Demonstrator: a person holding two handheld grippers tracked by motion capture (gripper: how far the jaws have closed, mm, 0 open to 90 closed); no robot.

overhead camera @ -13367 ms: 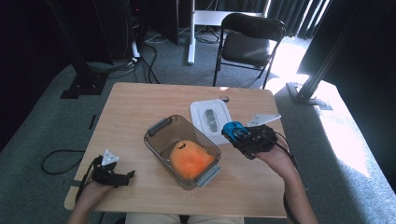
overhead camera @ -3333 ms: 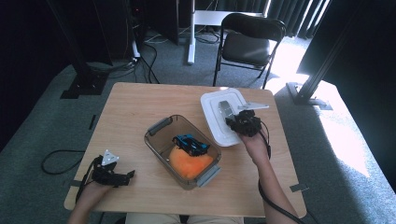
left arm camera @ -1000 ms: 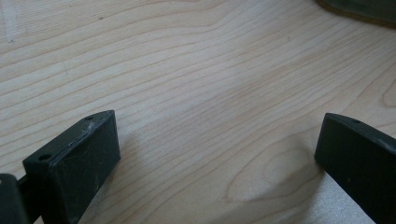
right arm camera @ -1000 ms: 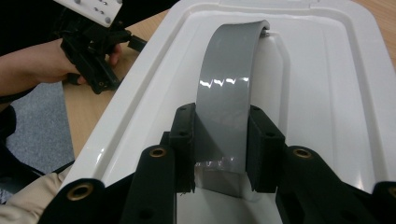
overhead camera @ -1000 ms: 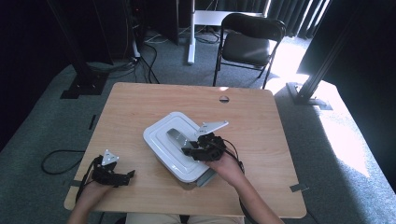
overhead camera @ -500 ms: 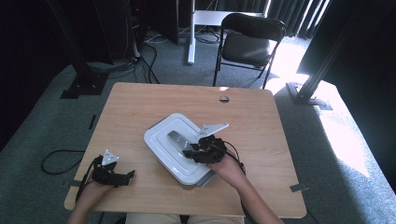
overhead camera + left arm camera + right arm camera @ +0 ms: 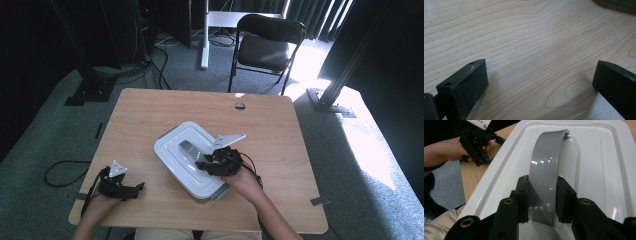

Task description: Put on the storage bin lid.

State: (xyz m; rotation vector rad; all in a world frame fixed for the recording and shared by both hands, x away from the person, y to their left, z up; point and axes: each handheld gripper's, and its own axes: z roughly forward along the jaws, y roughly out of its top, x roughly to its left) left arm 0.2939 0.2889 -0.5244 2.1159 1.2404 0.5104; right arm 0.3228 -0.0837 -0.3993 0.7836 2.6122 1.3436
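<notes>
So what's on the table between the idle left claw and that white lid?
Nothing: in the high view, only bare wooden table lies between the left claw and the white lid.

The white lid (image 7: 185,160), earlier lying on the table (image 7: 280,130) beside the bin, now covers the bin, carried there by the right gripper (image 7: 207,162) clamped on its grey handle (image 7: 546,170). The blue toy car, once in that gripper, presumably sits inside.
</notes>
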